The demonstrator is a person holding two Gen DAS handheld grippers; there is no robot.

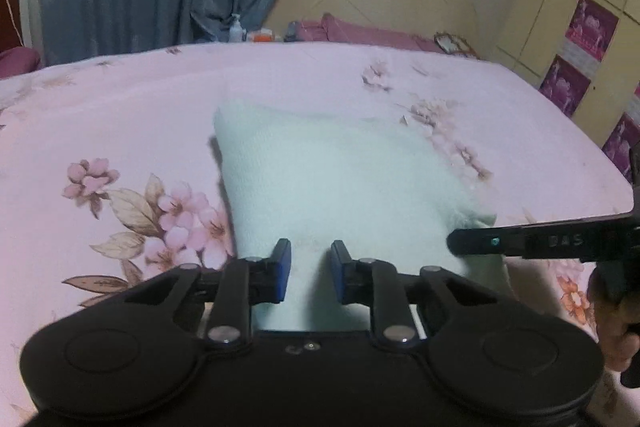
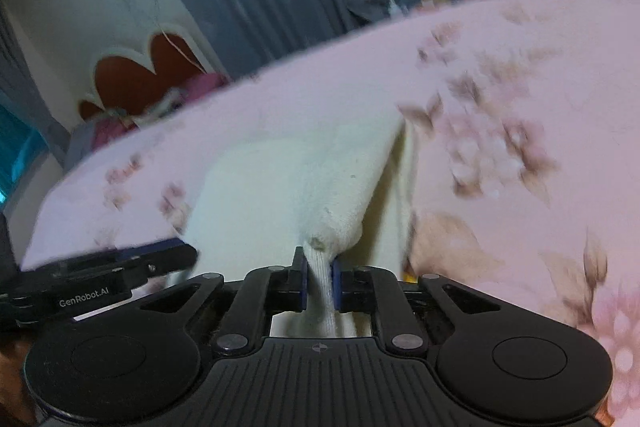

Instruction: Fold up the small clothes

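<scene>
The step in hand looks like the taking of the two near corners of the pale cloth (image 1: 320, 167), a small whitish knitted piece that lies on the pink flowered bedsheet (image 1: 120, 99), in the middle of the left wrist view and reaching down to its lower edge. In the right wrist view the right gripper (image 2: 319, 277) has its jaws clenched on a bunched corner of this cloth: the fabric is pinched thin between the blue pads and rises from there as a tight ridge toward the upper middle of the frame. The left gripper (image 1: 310, 271) is less clear. Its jaws stand narrow with the near edge of the cloth between them, but a gap of fabric shows between the blue pads, so I judge that they do not yet press on it. No earlier picture is given, so I say only how they stand. Both tools point downward and forward over the bed, side by side; the right one enters the left wrist view from the right edge as a dark finger at the cloth's lower right corner, and the left one shows at the lower left of the right wrist view. A hand (image 1: 612, 323) is partly seen at the right edge. The next move, I think, calls for the left jaws to finish closing, then both corners to lift together and travel toward the far edge, level, so the fold comes straight.
</scene>
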